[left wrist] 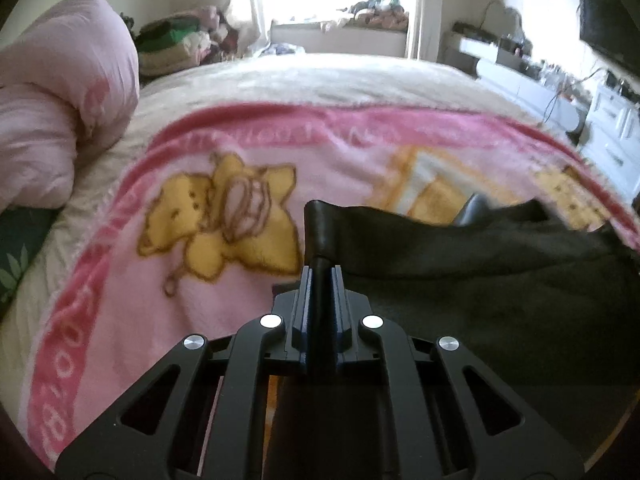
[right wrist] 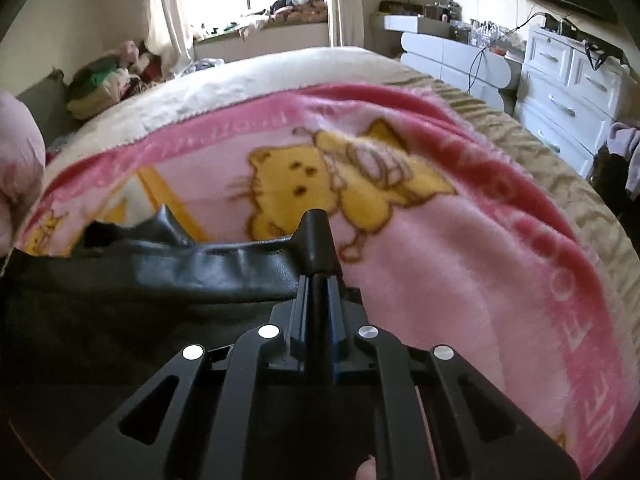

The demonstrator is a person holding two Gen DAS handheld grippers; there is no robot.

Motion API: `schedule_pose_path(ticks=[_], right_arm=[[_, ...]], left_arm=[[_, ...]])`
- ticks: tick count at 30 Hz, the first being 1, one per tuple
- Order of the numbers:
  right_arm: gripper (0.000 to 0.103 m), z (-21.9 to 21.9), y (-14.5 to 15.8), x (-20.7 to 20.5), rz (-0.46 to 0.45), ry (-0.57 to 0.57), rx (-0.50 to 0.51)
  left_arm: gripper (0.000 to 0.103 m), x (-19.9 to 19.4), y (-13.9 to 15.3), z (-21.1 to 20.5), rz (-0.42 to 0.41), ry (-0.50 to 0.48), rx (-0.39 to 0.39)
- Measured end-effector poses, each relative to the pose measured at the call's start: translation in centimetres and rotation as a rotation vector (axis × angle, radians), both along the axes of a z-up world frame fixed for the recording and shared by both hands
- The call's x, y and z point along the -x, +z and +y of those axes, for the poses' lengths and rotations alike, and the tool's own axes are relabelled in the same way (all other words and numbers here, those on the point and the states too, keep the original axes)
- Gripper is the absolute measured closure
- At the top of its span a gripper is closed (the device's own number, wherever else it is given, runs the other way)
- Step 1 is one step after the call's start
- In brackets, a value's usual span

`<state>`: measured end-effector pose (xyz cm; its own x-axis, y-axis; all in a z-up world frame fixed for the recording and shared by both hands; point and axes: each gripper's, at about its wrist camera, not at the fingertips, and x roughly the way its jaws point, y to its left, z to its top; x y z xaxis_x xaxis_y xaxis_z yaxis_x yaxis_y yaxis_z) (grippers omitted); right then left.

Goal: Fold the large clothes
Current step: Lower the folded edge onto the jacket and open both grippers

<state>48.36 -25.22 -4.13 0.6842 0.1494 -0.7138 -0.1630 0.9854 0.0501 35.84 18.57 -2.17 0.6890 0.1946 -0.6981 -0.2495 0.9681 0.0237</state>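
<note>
A wide bed (left wrist: 320, 76) under a cream cover fills the room beneath a bright window, and across it lies a fluffy pink blanket (left wrist: 224, 184) printed with yellow cartoon cats, the landmark for everything else here. On the near part of that blanket rests the garment being folded, a large dark, leather-look piece of clothing (left wrist: 500, 280) whose glossy top edge runs straight between the two tools. The left gripper (left wrist: 320, 240) is clamped on one upper corner of the garment, the right gripper (right wrist: 318, 240) on the other, each with its jaws closed tight on a pinch of dark fabric held just above the blanket. Judging by the taut, level edge and the rest of the cloth hanging toward the cameras, the fold looks only begun: the garment is gripped and squared, but no crease or finished stack is visible yet.
</note>
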Motion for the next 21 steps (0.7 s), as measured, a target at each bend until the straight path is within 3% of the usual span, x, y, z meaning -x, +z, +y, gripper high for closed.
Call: schedule_pose_path(ticks=[5,12,16,18,19,21], right_arm=[[0.09,-0.1,-1.5,-0.2,0.016,-0.003,0.0],[0.087,0.2,-1.8,0.1,0.012,-0.014,0.025],[0.078,0.6,-0.9,0.7,0.001,-0.008,0.064],[0.058,0.6,-0.1,1.4,-0.02,-0.005,0.073],[0.043,0.4,0.1,1.7,-0.025,-0.013,0.078],[0.041,-0.2,0.7,2.6,-0.022,-0.021,0.044]], left_arm=[[0.096,-0.6,-2.1,0.6,0.041,0.008,0.033],[0.089,-0.3,-2.3,1.1,0.055,0.017,0.058],[0.065,0.2,-1.2,1.2,0.057,0.034,0.011],[0.052,0.7,-0.3,1.2,0.048,0.043,-0.014],[0.048,1.1,0.1,1.2,0.043,0.047,-0.018],[0.035,1.9,1.0,1.2,0.039,0.059,-0.013]])
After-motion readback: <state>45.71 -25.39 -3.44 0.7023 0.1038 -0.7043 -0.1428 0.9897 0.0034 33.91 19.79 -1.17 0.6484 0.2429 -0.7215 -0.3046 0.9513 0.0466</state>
